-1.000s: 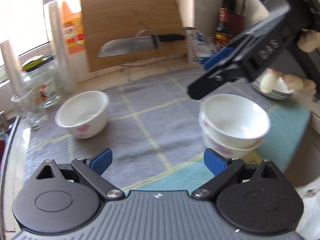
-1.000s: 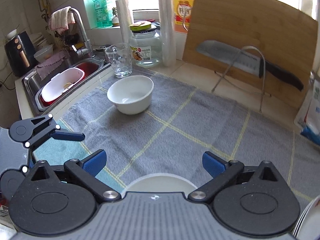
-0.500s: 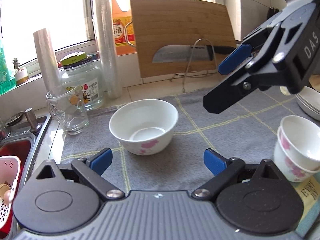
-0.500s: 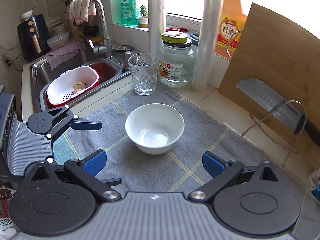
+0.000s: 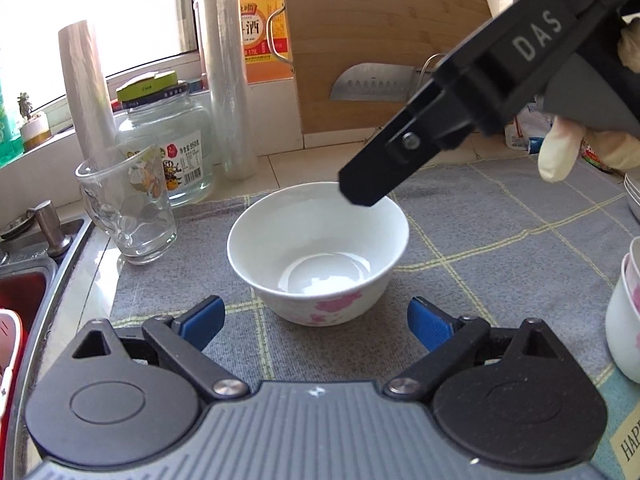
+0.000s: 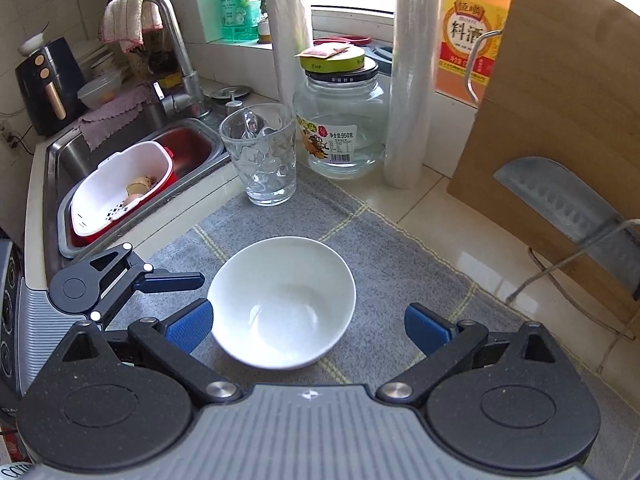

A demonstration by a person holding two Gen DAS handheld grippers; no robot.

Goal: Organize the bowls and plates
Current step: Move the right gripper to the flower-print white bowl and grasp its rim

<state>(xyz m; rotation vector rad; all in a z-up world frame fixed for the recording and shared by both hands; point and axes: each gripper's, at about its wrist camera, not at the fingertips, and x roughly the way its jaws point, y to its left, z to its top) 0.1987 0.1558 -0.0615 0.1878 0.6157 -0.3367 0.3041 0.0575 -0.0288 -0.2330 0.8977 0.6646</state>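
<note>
A white bowl [image 5: 318, 252] with pink flowers stands upright and empty on the grey cloth [image 5: 500, 240]. My left gripper [image 5: 316, 322] is open just short of its near side, touching nothing. In the right wrist view the same bowl [image 6: 282, 300] lies between the fingers of my open right gripper [image 6: 308, 326], which hangs above it; the left pad sits close to the rim and the right pad stands well clear. One black finger [image 5: 376, 176] of the right gripper hangs over the bowl's far rim. Two stacked flowered bowls [image 5: 624, 320] stand at the right edge.
A glass mug [image 6: 260, 156], a lidded jar [image 6: 340, 120] and two film rolls stand behind the bowl. A wooden cutting board [image 6: 560, 100] and a cleaver on a wire rack are at right. The sink [image 6: 120, 152] with a red-and-white strainer lies left. Plates [image 5: 634, 196] show at far right.
Both grippers have swung left toward the lone bowl, which now looks larger and nearer. The right gripper has come over it. The stacked bowls have slid to the left wrist view's right edge.
</note>
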